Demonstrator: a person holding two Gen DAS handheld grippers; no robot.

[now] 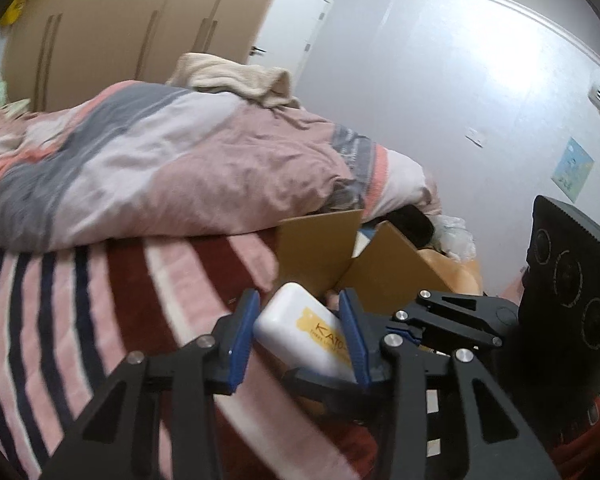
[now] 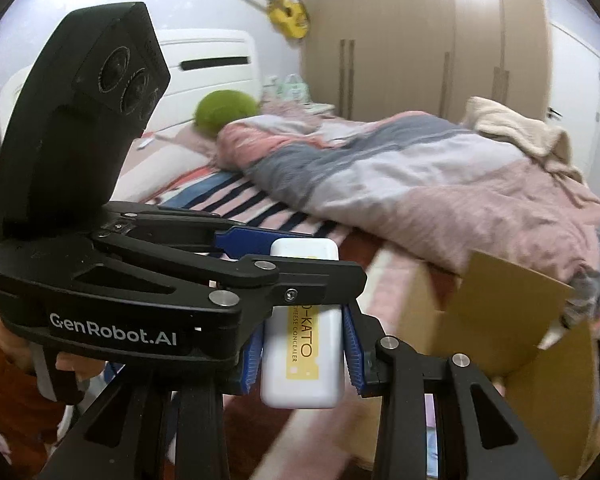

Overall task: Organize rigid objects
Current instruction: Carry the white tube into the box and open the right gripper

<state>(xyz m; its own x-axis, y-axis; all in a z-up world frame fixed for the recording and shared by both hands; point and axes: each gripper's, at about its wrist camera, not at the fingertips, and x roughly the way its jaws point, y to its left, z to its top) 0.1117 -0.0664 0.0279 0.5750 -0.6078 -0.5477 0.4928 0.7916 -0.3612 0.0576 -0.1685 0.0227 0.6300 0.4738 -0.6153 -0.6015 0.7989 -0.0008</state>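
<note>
A white rectangular box with a yellow "KATO" label [image 1: 308,334] [image 2: 303,354] is held above the striped bedspread, close to an open cardboard box [image 1: 384,272] [image 2: 512,320]. My left gripper [image 1: 298,320] has its blue pads on both sides of the white box. My right gripper [image 2: 304,354] also has its blue pads against the box's long sides. The two grippers cross at right angles: the left one [image 2: 276,256] passes over the box in the right wrist view, the right one [image 1: 440,320] shows at the right of the left wrist view.
A rumpled pink and grey duvet [image 1: 172,160] lies on the bed with a beige towel [image 1: 236,76] on top. A green cushion [image 2: 224,114] sits by the headboard. Wardrobes [image 2: 420,40] stand behind. Bags and clutter [image 1: 452,232] lie past the cardboard box.
</note>
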